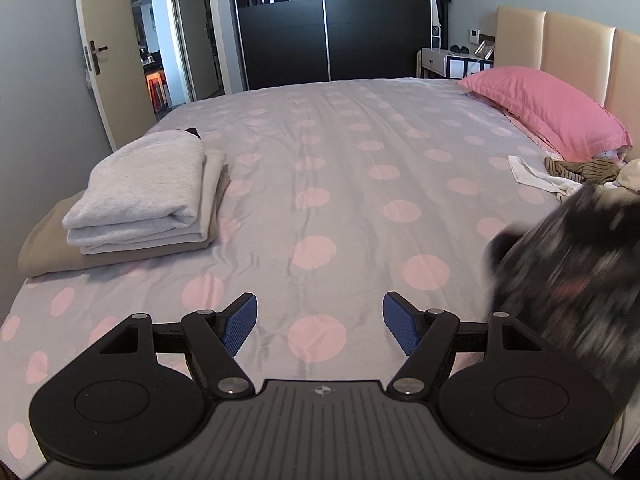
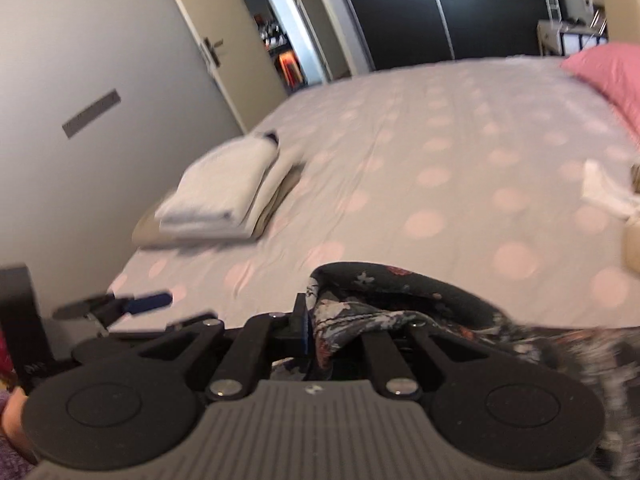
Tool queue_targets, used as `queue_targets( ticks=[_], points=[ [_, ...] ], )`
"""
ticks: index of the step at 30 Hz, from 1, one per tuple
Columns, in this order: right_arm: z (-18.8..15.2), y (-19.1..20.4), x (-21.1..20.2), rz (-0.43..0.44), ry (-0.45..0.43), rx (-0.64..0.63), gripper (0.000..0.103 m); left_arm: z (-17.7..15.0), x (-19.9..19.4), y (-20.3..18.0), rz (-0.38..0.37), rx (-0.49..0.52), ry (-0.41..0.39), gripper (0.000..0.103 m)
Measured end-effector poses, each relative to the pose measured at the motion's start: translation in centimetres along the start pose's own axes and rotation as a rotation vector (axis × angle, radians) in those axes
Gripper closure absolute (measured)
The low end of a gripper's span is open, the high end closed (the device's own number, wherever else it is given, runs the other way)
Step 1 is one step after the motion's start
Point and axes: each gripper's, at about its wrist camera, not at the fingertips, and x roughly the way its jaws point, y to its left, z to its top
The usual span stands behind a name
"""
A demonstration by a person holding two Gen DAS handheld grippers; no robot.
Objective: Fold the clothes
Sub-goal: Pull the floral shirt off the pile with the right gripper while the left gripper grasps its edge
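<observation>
No brand or legible writing shows on anything; a small round emblem sits on the ribbed grey housing of each tool, too small to read.

The left tongs (image 1: 319, 326) hang wide apart over the bed (image 1: 340, 152) with nothing between them. Their pads (image 1: 239, 325) are blue and finely ridged, set on black linked arms with silver rivets.

The right tongs (image 2: 310, 326) are nearly closed on a dark garment (image 2: 400, 300), a thin, limp fabric printed with small white and red flowers. It bunches over the fingers and trails off to the right of the right wrist view. In the left wrist view the same cloth is a dark blur at the right edge, above the sheet.

The bedsheet is smooth, slightly glossy, grey-lilac with large pale pink dots and soft creases. At the left edge of the bed lies a folded stack (image 1: 140, 196): a fleecy light grey piece on top, a cream one under it, a beige one at the bottom, all in flat rectangles. Across the bed, by the pink pillow (image 1: 548, 112), a loose heap (image 1: 576, 172) holds a white piece and a brown striped one, crumpled. A padded cream headboard (image 1: 560, 44) stands behind the pillow, and a glossy black wardrobe (image 1: 332, 32) beyond the bed.
</observation>
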Motion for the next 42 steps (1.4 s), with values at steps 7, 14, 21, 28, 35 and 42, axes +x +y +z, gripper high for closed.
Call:
queue_targets(
  ticks=[7,14,21,28,35,42],
  points=[
    [-4.7,1.7,2.2,-0.060,0.138,-0.073,0.068,-1.4,0.1,0.5,-0.070,0.003,0.034,0.034],
    [-9.2,0.1,-2.2,-0.135,0.170,-0.103,0.046,-2.5,1.4,0.1,-0.159,-0.006,0.103,0.034],
    [-10.7,-5.8,-5.3,-0.368,0.191,-0.103,0.045,-4.4,4.0,-1.0,-0.096,0.070,0.191,0.034],
    [-11.2,-12.2,-7.6,-0.581,0.233,-0.126,0.040,-6.6,7.2,-1.1,-0.079,0.051,0.241,0.034],
    [-11.0,-16.2,-8.9,-0.616,0.300,-0.133,0.040,-7.0,10.7,-4.1,-0.106,0.123,0.243,0.038],
    [-12.4,-16.1,-8.5,-0.548,0.400,-0.314,0.040,-7.0,13.4,-6.2,-0.088,0.153,0.292,0.078]
  ],
)
